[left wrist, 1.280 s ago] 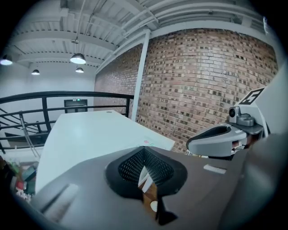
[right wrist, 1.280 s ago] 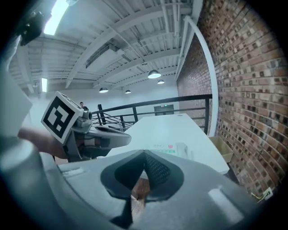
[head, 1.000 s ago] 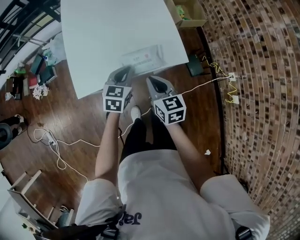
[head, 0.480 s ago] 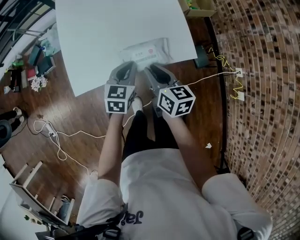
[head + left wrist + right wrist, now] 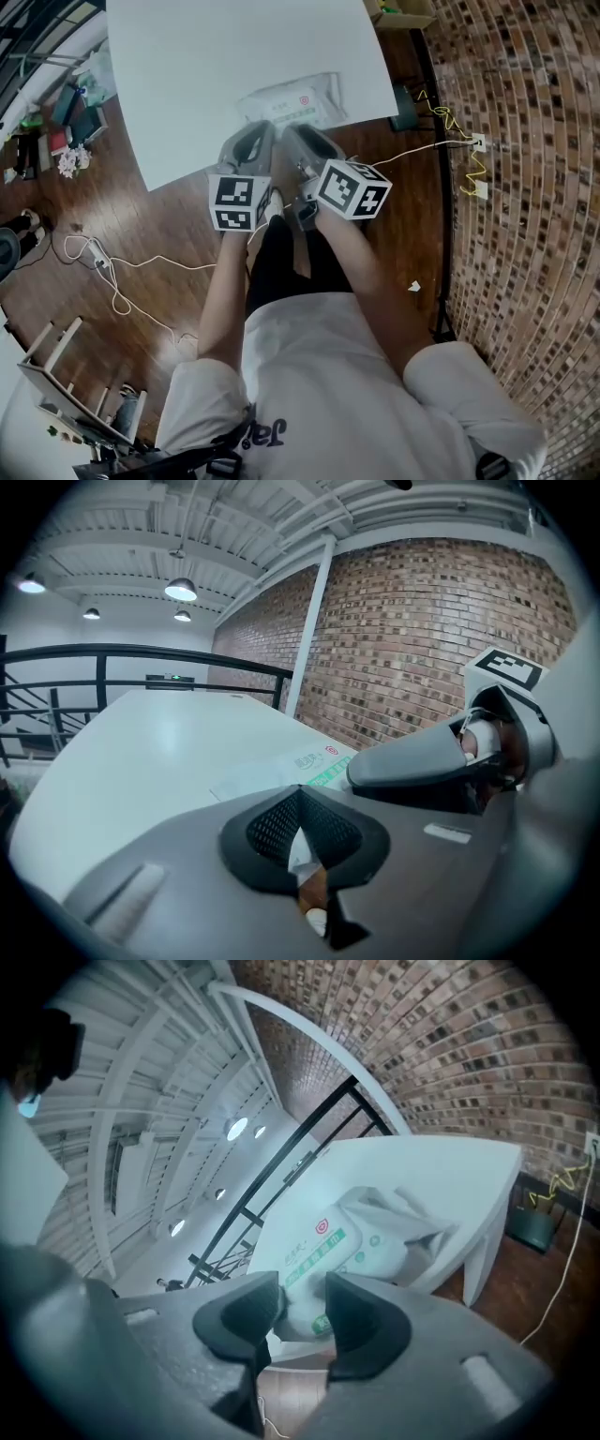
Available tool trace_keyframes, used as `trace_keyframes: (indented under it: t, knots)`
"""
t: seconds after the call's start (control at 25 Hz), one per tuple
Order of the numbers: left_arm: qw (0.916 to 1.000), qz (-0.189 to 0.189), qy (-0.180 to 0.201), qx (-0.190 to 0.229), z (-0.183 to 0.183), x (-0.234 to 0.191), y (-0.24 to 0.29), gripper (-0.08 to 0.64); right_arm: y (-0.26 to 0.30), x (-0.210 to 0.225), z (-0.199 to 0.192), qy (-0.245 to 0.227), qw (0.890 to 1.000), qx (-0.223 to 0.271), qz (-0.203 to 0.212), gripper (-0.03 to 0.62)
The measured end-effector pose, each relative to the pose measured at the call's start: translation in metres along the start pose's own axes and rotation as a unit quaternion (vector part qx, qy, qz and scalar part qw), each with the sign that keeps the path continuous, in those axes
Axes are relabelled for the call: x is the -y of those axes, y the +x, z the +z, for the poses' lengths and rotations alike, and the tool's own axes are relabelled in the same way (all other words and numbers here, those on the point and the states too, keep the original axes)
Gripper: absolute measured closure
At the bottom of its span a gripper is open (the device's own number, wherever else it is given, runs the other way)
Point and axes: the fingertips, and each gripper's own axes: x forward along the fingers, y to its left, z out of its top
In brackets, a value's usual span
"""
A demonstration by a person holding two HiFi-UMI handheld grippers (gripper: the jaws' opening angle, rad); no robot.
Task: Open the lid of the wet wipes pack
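Note:
A white wet wipes pack (image 5: 291,98) with green print lies near the front edge of the white table (image 5: 234,56). Both grippers reach it from the table's near side, close together. My left gripper (image 5: 259,131) sits at the pack's left front; its pads (image 5: 272,822) meet, and the pack (image 5: 291,772) lies just beyond them. My right gripper (image 5: 298,133) is at the pack's front edge, rolled to one side. Its jaws are opening, and the pack's near end (image 5: 337,1241) lies between the parted pads (image 5: 239,1312). The lid is not visible.
A cardboard box (image 5: 398,11) and a dark box (image 5: 405,105) stand on the wooden floor past the table's right side. Cables (image 5: 103,281) trail over the floor, with a socket (image 5: 473,145) near the brick wall (image 5: 525,187). Clutter (image 5: 56,141) lies at the left.
My right gripper has rolled and moved forward to the pack's front edge. My left gripper has hardly moved.

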Motion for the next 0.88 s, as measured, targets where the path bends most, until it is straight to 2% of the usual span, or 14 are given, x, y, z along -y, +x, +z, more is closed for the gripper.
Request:
trace_keyframes:
  t: [0.28, 0.4, 0.52, 0.64, 0.72, 0.88]
  knots:
    - [1.0000, -0.006, -0.006, 0.001, 0.000, 0.001, 0.000, 0.545, 0.001, 0.005, 0.000, 0.021, 1.000, -0.014, -0.015, 0.457]
    - [0.9999, -0.005, -0.012, 0.002, -0.001, 0.000, -0.001, 0.545, 0.001, 0.014, -0.004, 0.059, 0.998, -0.022, -0.031, 0.522]
    - [0.9999, -0.005, -0.015, 0.002, 0.000, -0.002, -0.002, 0.545, 0.002, 0.014, -0.005, 0.082, 0.996, -0.017, -0.032, 0.532]
    - [0.9999, -0.004, -0.015, 0.005, 0.000, -0.001, -0.001, 0.545, 0.003, 0.009, -0.004, 0.081, 0.996, -0.015, -0.032, 0.484]
    - [0.9999, -0.002, -0.015, 0.005, 0.000, 0.000, 0.000, 0.545, 0.004, 0.008, -0.002, 0.100, 0.994, -0.012, -0.038, 0.452]
    - [0.9998, 0.001, -0.021, 0.004, 0.000, 0.001, 0.000, 0.545, 0.005, 0.007, 0.001, 0.125, 0.991, -0.007, -0.044, 0.431]
